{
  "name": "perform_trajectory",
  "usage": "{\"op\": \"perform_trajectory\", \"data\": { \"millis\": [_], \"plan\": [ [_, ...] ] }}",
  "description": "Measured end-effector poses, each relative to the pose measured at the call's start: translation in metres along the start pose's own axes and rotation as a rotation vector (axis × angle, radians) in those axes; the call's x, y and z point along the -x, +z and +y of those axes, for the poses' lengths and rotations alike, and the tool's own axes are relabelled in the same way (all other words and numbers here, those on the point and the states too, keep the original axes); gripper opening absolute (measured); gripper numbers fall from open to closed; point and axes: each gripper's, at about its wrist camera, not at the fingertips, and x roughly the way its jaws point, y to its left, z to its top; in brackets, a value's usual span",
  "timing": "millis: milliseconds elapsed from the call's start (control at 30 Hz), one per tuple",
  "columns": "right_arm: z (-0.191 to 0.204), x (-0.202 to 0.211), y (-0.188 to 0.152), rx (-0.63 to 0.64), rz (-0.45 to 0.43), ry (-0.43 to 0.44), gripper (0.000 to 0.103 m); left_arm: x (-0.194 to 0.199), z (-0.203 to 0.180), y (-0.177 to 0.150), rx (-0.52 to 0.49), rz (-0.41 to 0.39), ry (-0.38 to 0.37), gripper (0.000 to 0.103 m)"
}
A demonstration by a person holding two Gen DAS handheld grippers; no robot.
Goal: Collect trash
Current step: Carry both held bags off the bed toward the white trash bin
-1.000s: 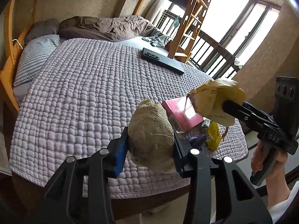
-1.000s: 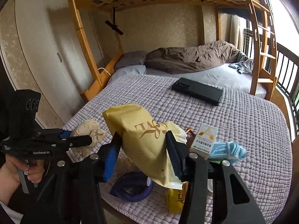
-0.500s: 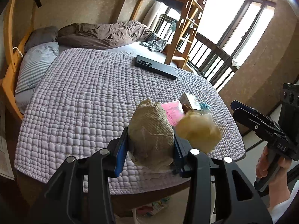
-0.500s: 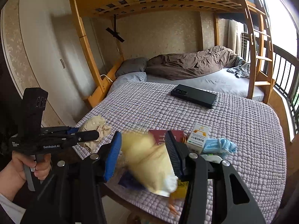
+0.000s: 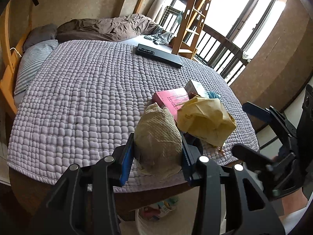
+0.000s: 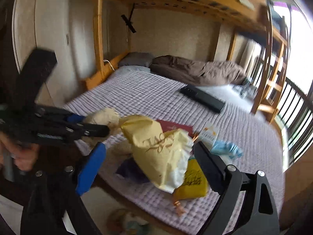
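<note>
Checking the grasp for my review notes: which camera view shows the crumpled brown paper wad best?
The left wrist view: the brown paper wad sits sharp and central, clamped in the left gripper. The right wrist view is motion-blurred and shows only a pale part of it, beyond that gripper's fingertip.

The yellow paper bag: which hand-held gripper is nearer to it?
Right. The right hand-held gripper is opening, with the yellow paper bag between its fingers. The left hand-held gripper is beside the bag, shut on a beige crumpled wad.

Black left gripper (image 5: 158, 157) and right gripper (image 6: 148, 161) — blue-padded jaws, silver screws.
</note>
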Motion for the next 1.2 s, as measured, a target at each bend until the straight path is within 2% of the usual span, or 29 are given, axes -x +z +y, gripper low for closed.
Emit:
{"op": "perform_trajectory", "data": {
  "millis": [200,267,333,467,767,1067,1200],
  "plan": [
    [0.005,-0.05,0.003,0.109,0.098,-0.083,0.088,0.005,0.012,0.0,0.015,-0.017,0.011,0.044],
    [-0.001,-0.062,0.0,0.091,0.14,-0.07,0.068,0.006,0.014,-0.001,0.015,-0.018,0.015,0.044],
    [-0.01,-0.069,-0.001,0.035,0.167,-0.035,0.06,0.008,0.017,-0.002,0.017,-0.019,0.02,0.044],
    [-0.025,-0.06,0.003,-0.055,0.124,0.007,0.048,0.011,0.022,-0.004,0.029,-0.024,0.021,0.044],
    [-0.04,-0.015,0.011,-0.138,0.027,0.019,0.046,0.015,0.016,0.0,0.012,-0.034,0.035,0.044],
    [-0.056,0.03,-0.002,-0.208,-0.023,0.005,0.046,0.019,0.001,-0.003,-0.021,-0.038,0.016,0.044],
    [-0.064,0.047,-0.013,-0.257,-0.032,0.04,0.046,0.021,-0.009,-0.01,-0.044,-0.025,0.0,0.044]
  ]
}}
